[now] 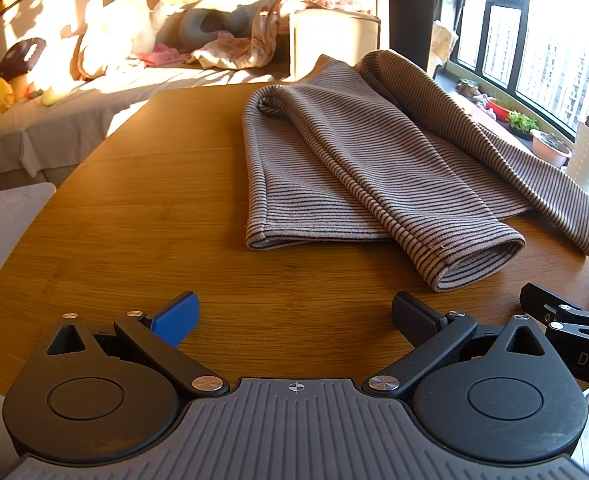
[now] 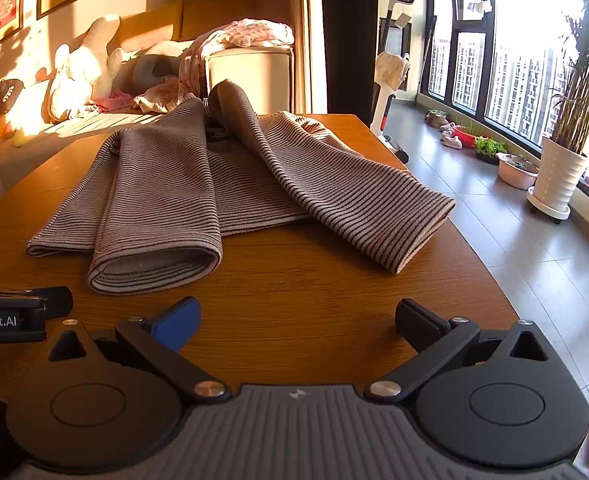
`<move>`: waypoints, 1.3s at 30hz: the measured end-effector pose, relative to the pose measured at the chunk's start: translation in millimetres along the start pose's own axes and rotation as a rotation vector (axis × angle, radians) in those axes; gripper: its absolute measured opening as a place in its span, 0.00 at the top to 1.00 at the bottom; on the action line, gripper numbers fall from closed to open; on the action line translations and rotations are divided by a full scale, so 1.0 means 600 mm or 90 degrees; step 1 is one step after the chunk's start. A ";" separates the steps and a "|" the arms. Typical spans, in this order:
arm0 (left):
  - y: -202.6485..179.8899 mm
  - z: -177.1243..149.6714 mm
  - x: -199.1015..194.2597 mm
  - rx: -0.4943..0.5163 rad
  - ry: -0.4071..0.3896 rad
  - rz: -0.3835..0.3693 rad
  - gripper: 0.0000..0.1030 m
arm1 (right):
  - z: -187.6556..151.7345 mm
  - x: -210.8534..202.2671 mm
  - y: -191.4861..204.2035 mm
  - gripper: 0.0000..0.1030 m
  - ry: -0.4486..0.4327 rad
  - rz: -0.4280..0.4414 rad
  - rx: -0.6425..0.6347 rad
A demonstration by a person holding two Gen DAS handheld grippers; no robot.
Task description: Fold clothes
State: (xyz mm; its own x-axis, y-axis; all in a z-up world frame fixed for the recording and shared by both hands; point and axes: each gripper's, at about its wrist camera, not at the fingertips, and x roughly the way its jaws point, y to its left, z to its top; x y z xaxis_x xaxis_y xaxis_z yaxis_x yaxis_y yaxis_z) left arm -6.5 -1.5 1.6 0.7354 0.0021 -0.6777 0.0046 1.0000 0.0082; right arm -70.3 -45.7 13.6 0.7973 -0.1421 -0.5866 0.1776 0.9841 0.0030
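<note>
Here, low in both frames, my left tool (image 1: 294,312) and right tool (image 2: 298,316) hover spread wide and empty above the worktop (image 1: 134,220). Mid-frame, well apart from them, lies the striped garment (image 2: 198,184), its sleeves rumpled. I would pinch both near cuffs squarely, then lay the sleeves flat.

striped garment (image 1: 358,160) showing as soft ribbed knit cloth, matt, stitched hems lying toward near edge of table. table (image 1: 142,224) showing as wood with fine grain, smooth, light sheen glowing in sun. left gripper (image 1: 294,316) and right gripper (image 2: 298,320) looking like matt black plastic, one blue textured pad each, shiny metal rivets, ribbed grey housing.
</note>
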 end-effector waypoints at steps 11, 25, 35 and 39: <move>0.001 0.000 -0.001 0.000 -0.001 0.000 0.00 | -0.003 -0.002 0.001 0.00 -0.004 0.000 -0.001; 0.002 0.000 0.000 0.001 -0.004 -0.002 0.00 | -0.006 -0.002 0.004 0.00 -0.007 0.000 -0.001; 0.001 -0.001 -0.001 0.001 -0.005 -0.002 0.00 | -0.005 -0.003 0.003 0.00 -0.009 0.000 -0.001; 0.001 -0.001 -0.001 0.001 -0.006 -0.002 0.00 | -0.004 -0.004 0.003 0.00 -0.009 -0.001 -0.002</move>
State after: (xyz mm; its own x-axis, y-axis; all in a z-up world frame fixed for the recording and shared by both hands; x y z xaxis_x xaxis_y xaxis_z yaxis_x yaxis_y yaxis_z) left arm -7.4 -0.7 1.3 0.7414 -0.0011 -0.6711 0.0081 0.9999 0.0073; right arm -73.1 -43.3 13.2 0.8055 -0.1444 -0.5748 0.1768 0.9842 0.0004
